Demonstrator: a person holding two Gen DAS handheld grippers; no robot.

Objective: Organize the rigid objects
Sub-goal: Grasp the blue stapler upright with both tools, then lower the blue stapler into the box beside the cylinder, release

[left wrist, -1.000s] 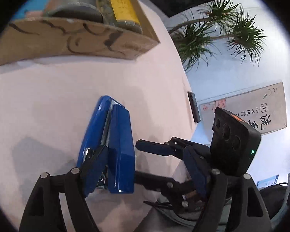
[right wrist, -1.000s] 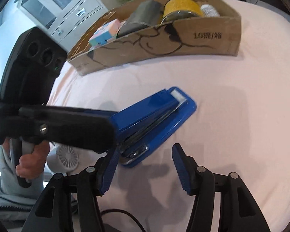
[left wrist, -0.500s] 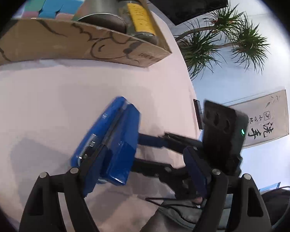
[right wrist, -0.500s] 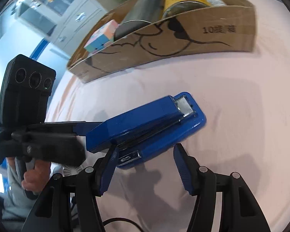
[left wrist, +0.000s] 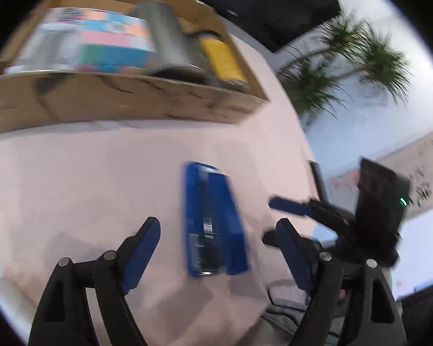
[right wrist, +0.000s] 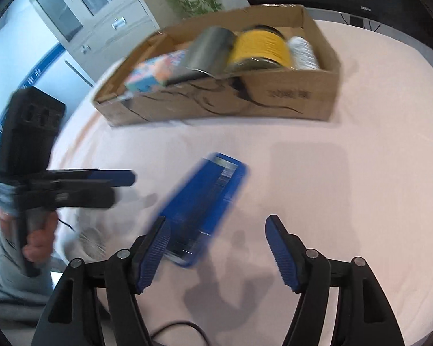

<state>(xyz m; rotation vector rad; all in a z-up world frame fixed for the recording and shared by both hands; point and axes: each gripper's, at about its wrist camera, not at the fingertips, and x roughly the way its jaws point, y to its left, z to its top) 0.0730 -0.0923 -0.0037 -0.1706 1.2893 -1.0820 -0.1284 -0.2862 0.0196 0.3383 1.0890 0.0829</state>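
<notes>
Blue and motion-blurred, the stapler (left wrist: pixel 213 222) (right wrist: pixel 205 207) lies flat on the pink tabletop (left wrist: pixel 86 187) (right wrist: pixel 346 187), free of both tools. In the left wrist view it sits between the spread fingers of the left gripper (left wrist: pixel 216 248), with a clear gap of table on each side. The left gripper's jaws stand wide apart and hold nothing. In the right wrist view the stapler's near end lies just beside the left-hand fingertip of the right gripper (right wrist: pixel 216 245); whether they touch I cannot tell through the blur. That gripper's jaws are also wide apart and empty. Beyond the stapler, well apart from it, stands a cardboard box (left wrist: pixel 124 101) (right wrist: pixel 288 101). Inside it are a grey cylinder (left wrist: pixel 164 37) (right wrist: pixel 210 49), a yellow-labelled jar (left wrist: pixel 222 57) (right wrist: pixel 259 49) and a pastel carton (left wrist: pixel 112 40) (right wrist: pixel 156 69).
</notes>
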